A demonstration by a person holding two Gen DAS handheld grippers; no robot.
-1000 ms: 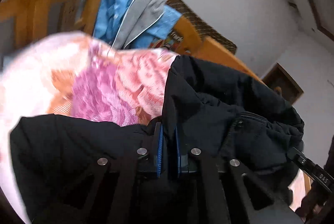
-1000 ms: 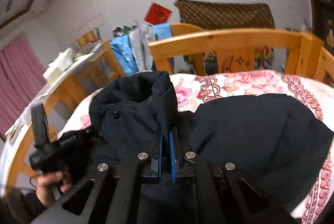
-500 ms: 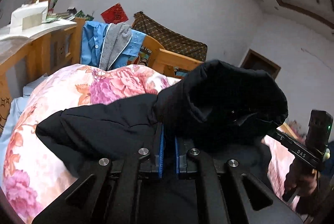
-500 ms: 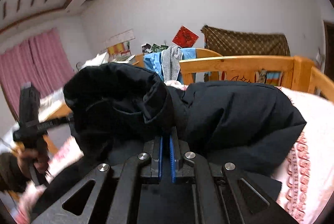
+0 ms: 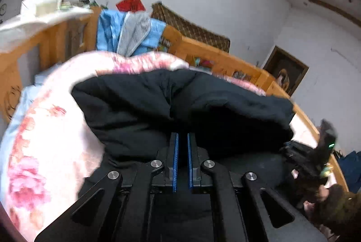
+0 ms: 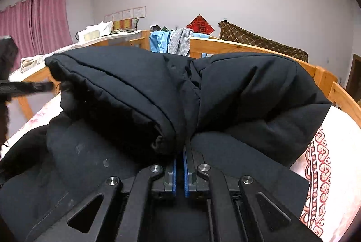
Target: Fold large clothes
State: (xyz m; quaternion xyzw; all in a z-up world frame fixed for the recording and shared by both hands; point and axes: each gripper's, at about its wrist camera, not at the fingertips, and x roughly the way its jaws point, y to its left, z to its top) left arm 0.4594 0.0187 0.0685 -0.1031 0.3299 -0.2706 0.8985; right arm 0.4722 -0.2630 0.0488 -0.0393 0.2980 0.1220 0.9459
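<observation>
A big black padded coat (image 6: 237, 93) lies across the bed, on top of a pale quilt printed with pink flowers (image 5: 45, 129), and both tongs have a pinch of it. The left tongs (image 5: 182, 140) stand nearly closed, their blue-lined pads close together with dark cloth bunched at the tips, the coat's upper layer humped up ahead of them. The right tongs (image 6: 180, 151) are drawn in just as tight, and from them a thick fold of the coat rises and rolls over toward the headboard, its seamed, puffy edge hanging out to the left side above the flatter layer underneath. In the right wrist view the quilt's border of red scrollwork (image 6: 320, 174) shows just beside the coat's lower right edge. The bed frame is light orange wood (image 6: 252, 48), and over its rail hang a blue shirt (image 6: 160, 41) and a grey striped garment (image 6: 180, 43), touching each other. Behind the rail a brown patterned cloth (image 6: 259, 41) is draped, and a red diamond paper (image 6: 200, 25) is stuck on the white wall. Pink curtains (image 6: 38, 21) hang at the far left. In the left wrist view, which is blurred, a dark framed picture (image 5: 286, 70) leans against the wall.
</observation>
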